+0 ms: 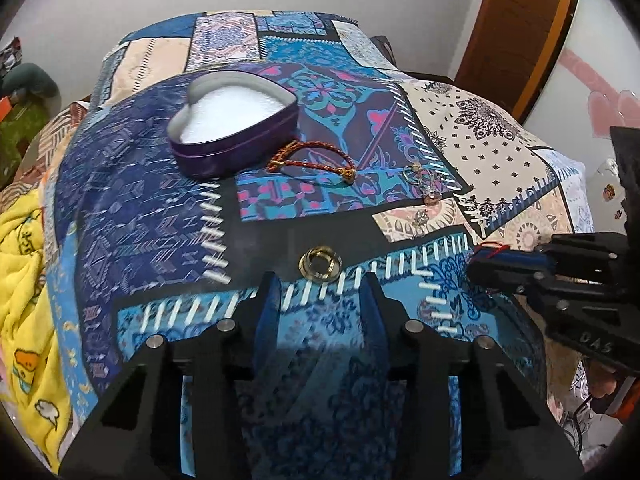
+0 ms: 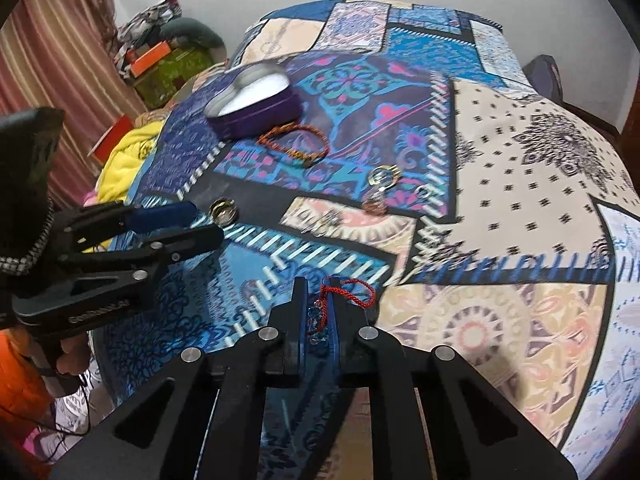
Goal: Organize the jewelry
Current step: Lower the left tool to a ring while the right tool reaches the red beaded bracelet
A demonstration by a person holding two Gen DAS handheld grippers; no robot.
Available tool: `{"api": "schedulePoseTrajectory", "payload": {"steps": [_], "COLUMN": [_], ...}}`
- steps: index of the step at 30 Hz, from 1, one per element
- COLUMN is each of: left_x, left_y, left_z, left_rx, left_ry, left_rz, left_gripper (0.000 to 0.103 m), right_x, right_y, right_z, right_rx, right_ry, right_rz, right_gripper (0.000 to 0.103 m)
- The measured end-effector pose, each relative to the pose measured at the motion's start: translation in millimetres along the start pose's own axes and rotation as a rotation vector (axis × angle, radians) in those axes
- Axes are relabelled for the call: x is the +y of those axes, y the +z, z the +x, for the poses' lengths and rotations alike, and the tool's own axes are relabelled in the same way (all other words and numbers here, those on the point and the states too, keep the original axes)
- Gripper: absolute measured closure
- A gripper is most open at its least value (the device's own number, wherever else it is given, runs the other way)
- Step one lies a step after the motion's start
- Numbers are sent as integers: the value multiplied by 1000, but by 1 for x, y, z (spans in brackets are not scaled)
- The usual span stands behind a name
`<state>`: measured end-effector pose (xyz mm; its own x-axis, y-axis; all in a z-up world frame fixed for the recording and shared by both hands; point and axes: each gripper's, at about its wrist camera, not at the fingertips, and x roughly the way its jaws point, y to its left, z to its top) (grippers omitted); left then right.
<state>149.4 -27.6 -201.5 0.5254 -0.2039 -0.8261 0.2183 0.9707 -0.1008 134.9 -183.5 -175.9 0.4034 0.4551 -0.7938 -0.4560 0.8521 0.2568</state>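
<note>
Right tongs [image 2: 316,300] clamped nearly closed on a thin red cord bracelet with small blue beads [image 2: 349,291], cord looping out to the right past the tips, bead end tucked back between the blue pads. Hovering over the patchwork blue bedspread [image 2: 500,184]. Left tongs [image 1: 318,292] spread wide, gripping nothing, tips just short of a round gold ring [image 1: 320,267] lying flat. Farther on, purple heart-shaped tin with white lining [image 1: 234,128], open, point toward the right; braided red-and-gold bracelet [image 1: 316,160] just beside it.
</note>
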Motion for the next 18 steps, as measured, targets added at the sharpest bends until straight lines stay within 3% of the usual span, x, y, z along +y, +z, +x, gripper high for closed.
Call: {"api": "schedulePoseTrajectory", "payload": {"steps": [2, 7, 18], "left_x": [-1, -6, -4], "left_y": [3, 6, 6], "left_z": [4, 10, -7], "left_rx": [-5, -16, -28], "left_ry": [-12, 34, 4], "left_rz": [1, 21, 6], "left_gripper": [64, 82, 83], "right_x": [-4, -6, -4], "right_y": [3, 5, 8], "right_z": [-1, -2, -10], "right_rx": [-6, -13, -39], "right_ry": [-3, -3, -3], "right_rz": [8, 7, -1], "right_gripper": [95, 95, 95]}}
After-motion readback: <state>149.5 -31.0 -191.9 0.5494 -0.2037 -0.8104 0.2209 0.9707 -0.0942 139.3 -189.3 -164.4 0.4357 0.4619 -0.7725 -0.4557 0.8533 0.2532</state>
